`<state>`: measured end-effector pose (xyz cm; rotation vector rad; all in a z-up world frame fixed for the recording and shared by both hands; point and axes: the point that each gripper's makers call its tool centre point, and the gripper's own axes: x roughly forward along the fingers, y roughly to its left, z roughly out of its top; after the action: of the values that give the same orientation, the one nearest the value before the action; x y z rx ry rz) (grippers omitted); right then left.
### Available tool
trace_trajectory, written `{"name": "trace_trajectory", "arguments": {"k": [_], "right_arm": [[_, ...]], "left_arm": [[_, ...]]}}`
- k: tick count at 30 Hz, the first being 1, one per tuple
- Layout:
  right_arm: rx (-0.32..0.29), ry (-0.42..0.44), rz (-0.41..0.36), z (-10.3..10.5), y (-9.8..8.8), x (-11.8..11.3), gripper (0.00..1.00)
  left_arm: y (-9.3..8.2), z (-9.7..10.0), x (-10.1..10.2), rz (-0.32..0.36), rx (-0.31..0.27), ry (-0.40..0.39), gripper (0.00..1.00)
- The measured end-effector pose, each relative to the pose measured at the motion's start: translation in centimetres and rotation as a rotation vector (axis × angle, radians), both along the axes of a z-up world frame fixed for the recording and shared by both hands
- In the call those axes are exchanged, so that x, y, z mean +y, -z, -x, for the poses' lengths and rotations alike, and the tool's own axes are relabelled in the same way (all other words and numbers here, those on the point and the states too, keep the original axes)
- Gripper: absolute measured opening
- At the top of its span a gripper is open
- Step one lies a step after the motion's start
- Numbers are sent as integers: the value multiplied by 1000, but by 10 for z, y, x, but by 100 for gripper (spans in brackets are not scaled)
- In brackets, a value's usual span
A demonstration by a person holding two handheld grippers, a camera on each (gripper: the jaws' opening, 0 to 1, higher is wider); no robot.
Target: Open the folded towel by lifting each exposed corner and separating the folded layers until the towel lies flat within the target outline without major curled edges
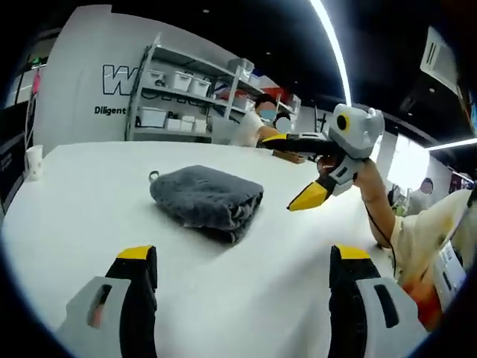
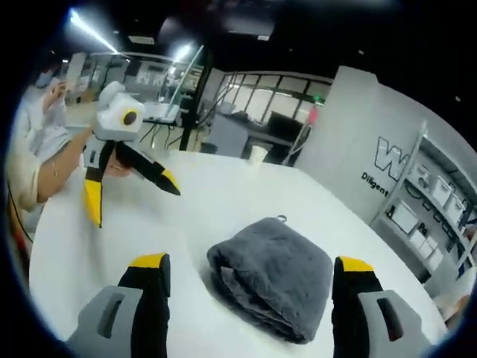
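In the left gripper view, the left gripper [image 1: 244, 257] rises from the bottom edge with its yellow-tipped jaws spread wide, nothing between them, above the white table [image 1: 89, 201]. Just beyond it the grey towel [image 1: 207, 198] lies folded in a thick bundle on the tabletop, a small loop at its far corner. To the right, the right gripper [image 1: 298, 170] hangs above the table with its jaws gaping, holding nothing. A paper cup [image 1: 33, 162] stands at the table's left edge. Farther back, a metal shelf unit [image 1: 186, 93] carries white bins, and the wall behind shows a large "W" and the word "Diligent"; the rest is cut off.

In the right gripper view, the towel [image 2: 274, 276] sits between the right gripper's [image 2: 250, 280] spread jaws.
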<state>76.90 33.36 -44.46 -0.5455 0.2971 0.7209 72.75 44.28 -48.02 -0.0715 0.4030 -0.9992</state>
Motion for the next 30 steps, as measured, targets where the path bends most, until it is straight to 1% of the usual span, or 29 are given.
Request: {"name": "trace_trajectory", "arguments": {"k": [3,5,10,11,13,14,16,17,19,22,24,26,30], "right_arm": [[17,-25,32,1,10,6,86],[16,-28,46,1,13,8,83],[13,-44,80,-4,24,14,77],[14,-47,81,-6,25,15,76],[13,-49,74,-9,28,17,75],[15,-50,72,-9,29,17,73],[15,-49,79,-11,33,17,70],[9,-48,81,-13,35,17,68],[6,-45,89,-15,37,16,60],[11,-43,85,-16,41,16,53],[34,-47,82,-15,46,17,52],[46,-51,87,-14,50,17,49],[20,-43,129,-18,55,16,45]], "left_arm": [[-1,1,0,-13,-11,0,95],[-1,2,0,-25,-22,5,95],[-2,6,-3,-4,-12,28,95],[0,5,-3,-11,-11,23,95],[2,3,-1,-48,-34,6,95],[4,2,0,-63,-39,1,95],[5,2,1,-75,-42,3,95],[6,2,0,-75,-40,5,95],[7,2,-2,-63,-25,13,95],[9,3,-3,-59,-15,23,95],[10,3,-3,-67,-15,21,95],[11,3,-3,-75,-19,20,95],[11,5,-5,-70,-11,30,95]]}}
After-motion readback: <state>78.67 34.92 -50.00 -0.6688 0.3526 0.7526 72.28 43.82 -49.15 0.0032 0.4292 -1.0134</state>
